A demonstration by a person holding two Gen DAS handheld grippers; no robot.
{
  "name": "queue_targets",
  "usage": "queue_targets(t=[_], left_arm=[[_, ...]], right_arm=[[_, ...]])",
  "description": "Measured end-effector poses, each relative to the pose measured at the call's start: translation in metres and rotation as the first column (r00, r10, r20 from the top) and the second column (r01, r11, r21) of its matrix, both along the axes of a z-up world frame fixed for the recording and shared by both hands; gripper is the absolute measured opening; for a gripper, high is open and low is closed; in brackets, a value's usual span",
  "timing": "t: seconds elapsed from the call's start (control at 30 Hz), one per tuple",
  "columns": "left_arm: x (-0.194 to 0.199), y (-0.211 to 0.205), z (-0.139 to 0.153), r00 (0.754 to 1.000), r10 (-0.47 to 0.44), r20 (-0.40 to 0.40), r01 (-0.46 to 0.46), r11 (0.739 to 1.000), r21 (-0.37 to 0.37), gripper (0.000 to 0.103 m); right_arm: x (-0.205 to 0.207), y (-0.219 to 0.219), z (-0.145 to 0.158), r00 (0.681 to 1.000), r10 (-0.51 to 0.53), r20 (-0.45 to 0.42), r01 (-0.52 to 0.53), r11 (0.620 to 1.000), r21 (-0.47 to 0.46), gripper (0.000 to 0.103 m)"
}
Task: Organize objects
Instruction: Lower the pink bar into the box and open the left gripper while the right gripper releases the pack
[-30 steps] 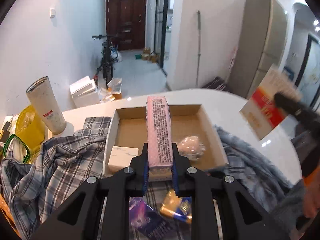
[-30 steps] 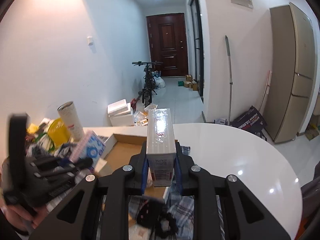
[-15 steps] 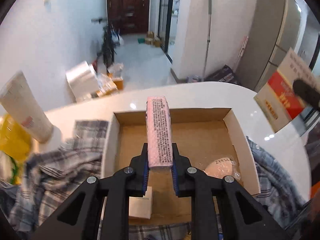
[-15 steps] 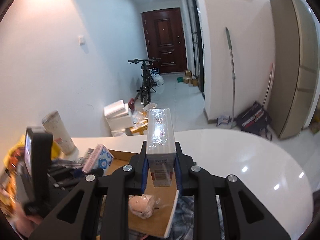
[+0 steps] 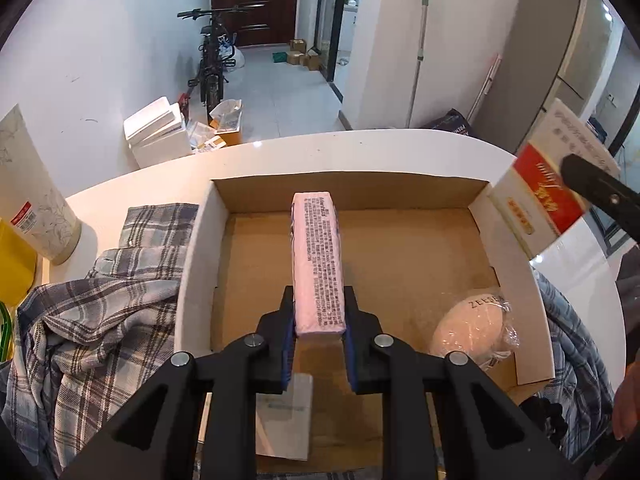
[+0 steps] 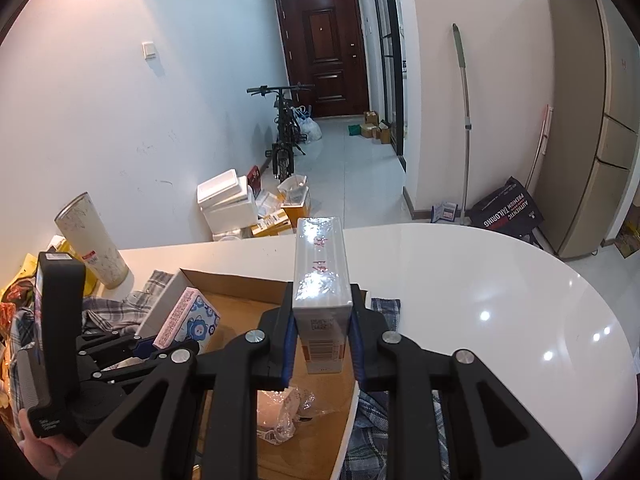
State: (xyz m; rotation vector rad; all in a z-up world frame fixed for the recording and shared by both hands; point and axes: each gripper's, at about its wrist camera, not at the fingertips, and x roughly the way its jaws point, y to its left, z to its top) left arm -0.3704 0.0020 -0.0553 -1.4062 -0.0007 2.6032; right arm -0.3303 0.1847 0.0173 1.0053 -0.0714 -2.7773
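On the far left a tall cup (image 5: 38,208) stands on the white table (image 5: 312,148), with a plaid shirt (image 5: 100,300) heaped beside it, against the left wall of an open cardboard box (image 5: 200,248). The left gripper (image 5: 318,344) hangs over the middle of the box, its fingers clamped narrow on a pink pack (image 5: 318,264) that juts forward above the box floor — from the right wrist view the pack's face shows blue flowers. A flat white carton (image 5: 286,416) lies on the box floor below the gripper, and a wrapped round item (image 5: 470,330) sits in the near right corner. Farther right, the right gripper (image 6: 322,336) is closed tight on a white-and-red carton (image 6: 320,276), held up at the box's right edge — partly over the box, partly over the table.
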Motion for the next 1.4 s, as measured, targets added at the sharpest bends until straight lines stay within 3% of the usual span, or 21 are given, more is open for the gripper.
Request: queue_targets(t=[0.07, 0.2, 0.47, 1.0, 1.3, 1.33, 1.4], left_arm=[[-0.002, -0.001, -0.001, 1.0, 0.001, 0.011, -0.001, 1.0, -0.003, 0.027], [0.004, -0.007, 0.011, 0.999, 0.019, -0.036, -0.018, 1.0, 0.02, 0.061], [0.014, -0.044, 0.047, 0.985, 0.103, -0.137, -0.101, 0.995, 0.02, 0.062], [0.016, -0.061, 0.049, 0.976, 0.16, -0.145, -0.153, 0.987, 0.059, 0.062], [0.02, -0.061, 0.058, 0.975, 0.159, -0.153, -0.15, 0.986, 0.068, 0.062], [0.021, -0.061, 0.06, 0.975, 0.156, -0.158, -0.146, 0.987, 0.072, 0.062], [0.024, -0.061, 0.065, 0.975, 0.149, -0.167, -0.137, 0.987, 0.079, 0.062]], right_arm=[[-0.002, -0.002, -0.002, 1.0, 0.002, 0.005, -0.002, 1.0, 0.01, 0.021], [-0.003, -0.004, -0.002, 1.0, 0.005, 0.008, -0.005, 1.0, 0.024, 0.021], [-0.011, -0.017, 0.003, 1.0, 0.001, 0.023, -0.003, 0.995, 0.102, 0.021], [-0.024, -0.051, -0.026, 0.996, -0.042, 0.074, 0.02, 0.959, 0.281, 0.021], [-0.029, -0.064, -0.031, 0.994, -0.009, 0.107, -0.018, 0.968, 0.251, 0.022], [-0.029, -0.065, -0.03, 0.993, 0.0, 0.115, -0.027, 0.971, 0.236, 0.028], [-0.027, -0.066, -0.028, 0.994, 0.009, 0.106, -0.033, 0.974, 0.223, 0.06]])
